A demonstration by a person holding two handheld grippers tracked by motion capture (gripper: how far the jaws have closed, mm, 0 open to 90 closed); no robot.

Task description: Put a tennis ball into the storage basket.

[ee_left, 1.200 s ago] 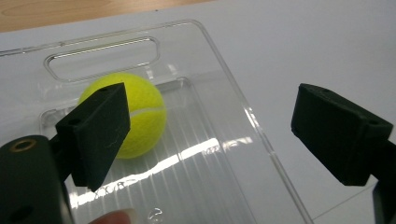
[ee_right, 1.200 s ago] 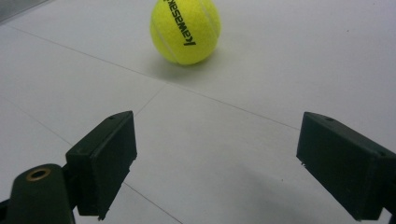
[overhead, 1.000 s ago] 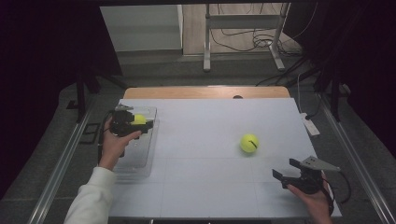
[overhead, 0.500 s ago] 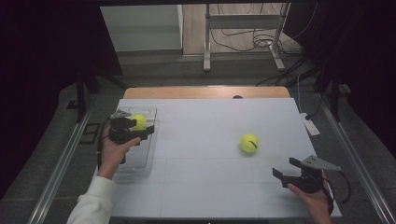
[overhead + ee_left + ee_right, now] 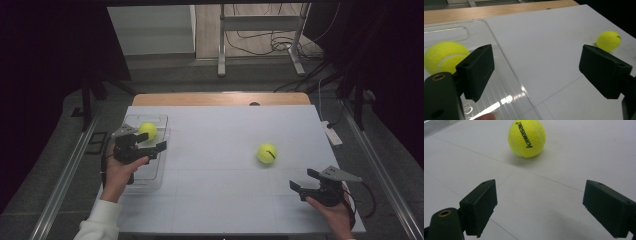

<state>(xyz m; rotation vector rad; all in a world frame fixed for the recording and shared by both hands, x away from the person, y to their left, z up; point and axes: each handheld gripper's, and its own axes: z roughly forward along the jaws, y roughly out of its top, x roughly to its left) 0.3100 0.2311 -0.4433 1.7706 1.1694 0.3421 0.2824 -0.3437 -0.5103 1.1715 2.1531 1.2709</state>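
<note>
White table point(image 5: 220, 165): one tennis ball point(image 5: 147, 130) lies in the clear bin point(image 5: 161, 131) at its left edge, so half looks done; the left gripper point(image 5: 150, 149) hovers there, wide and empty. Second ball point(image 5: 267, 153) sits mid-table, right gripper point(image 5: 303, 184) wide near the right front corner

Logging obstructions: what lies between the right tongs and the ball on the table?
Nothing: bare white table runs from the open right tongs to the ball, clearest in the right gripper view.

Two yellow-green tennis balls, one point(image 5: 527, 138) with black lettering, the other point(image 5: 147, 130) in a clear plastic bin point(image 5: 161, 165), white surface point(image 5: 225, 150) with a wood-toned far edge, black jaws, white sleeve point(image 5: 100, 225).
</note>
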